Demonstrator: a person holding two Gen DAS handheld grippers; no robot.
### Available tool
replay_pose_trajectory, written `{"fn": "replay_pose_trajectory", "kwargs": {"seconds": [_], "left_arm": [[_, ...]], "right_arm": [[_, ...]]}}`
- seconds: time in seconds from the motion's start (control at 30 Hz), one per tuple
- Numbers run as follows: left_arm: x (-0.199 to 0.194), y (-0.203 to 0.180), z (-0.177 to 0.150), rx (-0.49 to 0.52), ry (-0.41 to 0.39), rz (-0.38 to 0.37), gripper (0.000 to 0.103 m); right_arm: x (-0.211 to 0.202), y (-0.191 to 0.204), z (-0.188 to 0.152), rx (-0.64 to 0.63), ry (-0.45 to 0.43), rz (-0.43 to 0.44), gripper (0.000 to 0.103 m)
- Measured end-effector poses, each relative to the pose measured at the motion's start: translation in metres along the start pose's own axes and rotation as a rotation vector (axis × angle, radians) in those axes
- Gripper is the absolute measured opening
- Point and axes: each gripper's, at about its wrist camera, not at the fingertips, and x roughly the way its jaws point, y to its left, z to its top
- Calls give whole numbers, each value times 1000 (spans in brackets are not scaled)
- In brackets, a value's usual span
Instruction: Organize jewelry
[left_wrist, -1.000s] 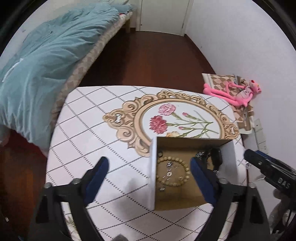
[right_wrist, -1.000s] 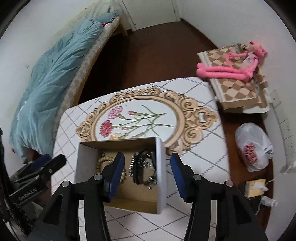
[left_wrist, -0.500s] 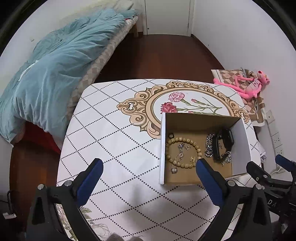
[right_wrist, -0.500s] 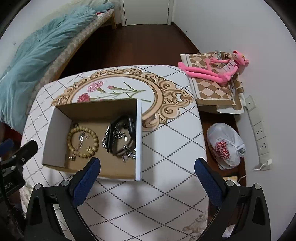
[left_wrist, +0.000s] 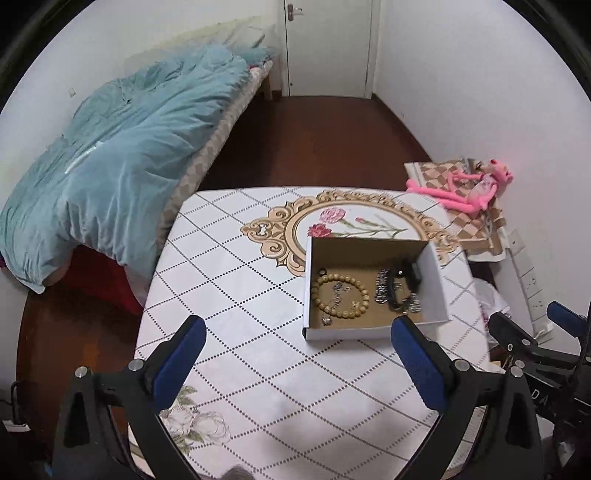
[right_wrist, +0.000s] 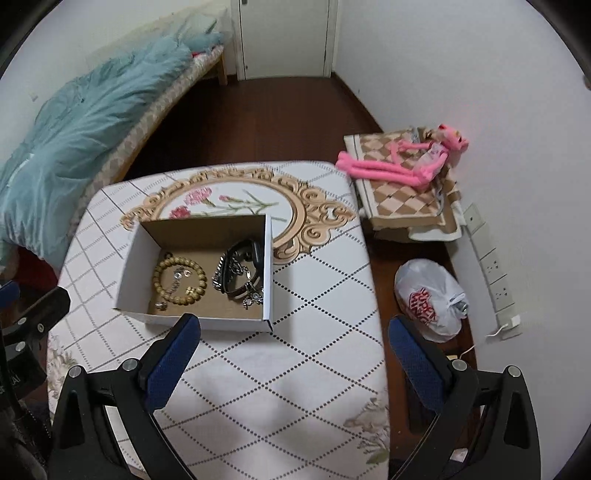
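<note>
An open cardboard box (left_wrist: 437, 291) with white outer walls stands on the table (left_wrist: 240, 295); it also shows in the right wrist view (right_wrist: 127, 266). Inside lie a wooden bead bracelet (left_wrist: 341, 295) (right_wrist: 180, 278), small silver pieces (left_wrist: 338, 290), and a pile of dark and metal bracelets (left_wrist: 397, 291) (right_wrist: 240, 271). My left gripper (left_wrist: 295, 332) is open and empty, held above the table in front of the box. My right gripper (right_wrist: 293, 330) is open and empty, high above the table's near right part.
A bed with a teal quilt (left_wrist: 110, 177) stands left of the table. A pink plush toy (right_wrist: 402, 162) lies on a checked cushion (right_wrist: 399, 199) at the right wall. A white plastic bag (right_wrist: 428, 295) sits on the floor by the table's right edge.
Both grippers have pulled up and back from the box. The right gripper's jaws have opened wide, and the left's have spread wider. The jewelry stays in the box.
</note>
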Motion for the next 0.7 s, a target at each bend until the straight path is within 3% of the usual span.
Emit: {"fn": "replay_pose_trajectory", "kwargs": {"seconds": [0.33,0.7], "left_arm": [[-87,4,-14,7,-103,4,102],[-155,5,-28,13,-188,6,102]], "right_arm": [[-100,-5,-16,3,-141,-3,103],[-196,-1,-39,-12,-265,-22,103]]}}
